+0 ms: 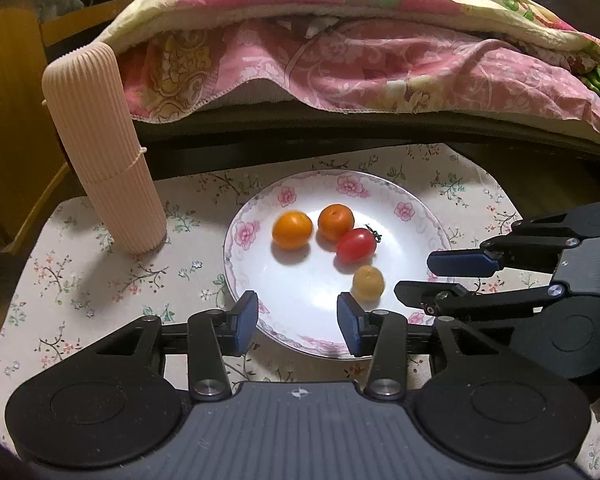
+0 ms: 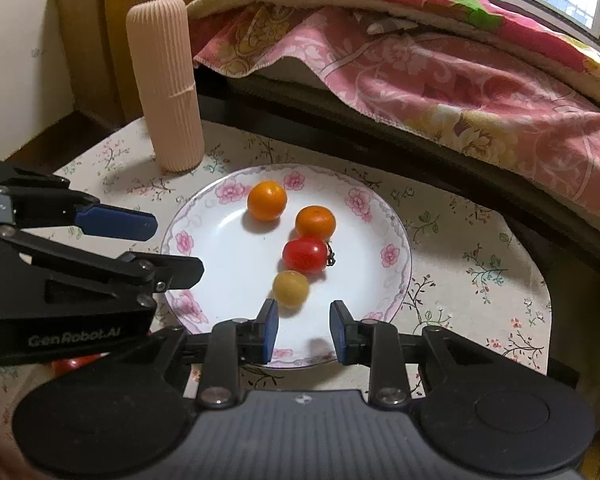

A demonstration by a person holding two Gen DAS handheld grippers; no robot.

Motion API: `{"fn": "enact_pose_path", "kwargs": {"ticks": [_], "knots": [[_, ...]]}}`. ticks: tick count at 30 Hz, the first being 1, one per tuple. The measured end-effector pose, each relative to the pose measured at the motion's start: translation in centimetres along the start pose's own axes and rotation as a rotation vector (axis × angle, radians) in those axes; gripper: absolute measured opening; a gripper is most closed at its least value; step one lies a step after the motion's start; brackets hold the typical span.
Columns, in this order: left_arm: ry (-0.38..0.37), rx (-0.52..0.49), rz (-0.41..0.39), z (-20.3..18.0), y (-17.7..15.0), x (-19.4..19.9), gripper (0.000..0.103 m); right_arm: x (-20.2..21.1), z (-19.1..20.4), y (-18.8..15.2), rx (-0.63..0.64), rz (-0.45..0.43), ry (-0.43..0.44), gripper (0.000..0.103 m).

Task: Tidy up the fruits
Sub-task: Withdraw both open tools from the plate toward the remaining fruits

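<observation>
A white floral-rimmed plate [image 1: 412, 208] [image 2: 392, 220] holds two orange fruits [image 1: 292, 230] [image 1: 335, 222], a red tomato [image 1: 356, 245] and a small yellow fruit [image 1: 368, 283]. In the right wrist view the same fruits show: two oranges [image 2: 267, 200] [image 2: 315, 222], the tomato [image 2: 305, 255], the yellow fruit [image 2: 290, 288]. My left gripper [image 1: 297, 322] [image 2: 176, 248] is open and empty over the plate's near left edge. My right gripper [image 2: 304, 332] [image 1: 414, 278] is open and empty, just short of the yellow fruit. A red fruit [image 2: 74, 363] peeks from under the left gripper.
A tall ribbed beige cylinder [image 1: 104, 152] [image 2: 170, 84] stands at the table's back left. The flowered tablecloth [image 1: 100, 280] covers the small table. A bed with a pink quilt [image 1: 380, 60] runs right behind it. A wooden cabinet [image 1: 8, 100] is on the left.
</observation>
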State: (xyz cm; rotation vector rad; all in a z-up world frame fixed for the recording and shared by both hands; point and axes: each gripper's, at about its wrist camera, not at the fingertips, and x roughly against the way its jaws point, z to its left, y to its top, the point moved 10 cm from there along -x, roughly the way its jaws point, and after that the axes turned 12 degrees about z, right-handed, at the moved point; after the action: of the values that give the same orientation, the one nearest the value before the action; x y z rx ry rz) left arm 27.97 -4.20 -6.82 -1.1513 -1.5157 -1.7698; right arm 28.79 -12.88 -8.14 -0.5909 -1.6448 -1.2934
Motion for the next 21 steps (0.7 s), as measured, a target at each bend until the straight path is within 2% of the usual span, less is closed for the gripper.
{"fn": "enact_pose_path", "kwargs": {"ticks": [21], "knots": [[0.042, -0.031, -0.041, -0.3, -0.5, 2.1, 0.052, 2.0, 0.9, -0.6, -0.014, -0.027, 0.037, 0.034]]}}
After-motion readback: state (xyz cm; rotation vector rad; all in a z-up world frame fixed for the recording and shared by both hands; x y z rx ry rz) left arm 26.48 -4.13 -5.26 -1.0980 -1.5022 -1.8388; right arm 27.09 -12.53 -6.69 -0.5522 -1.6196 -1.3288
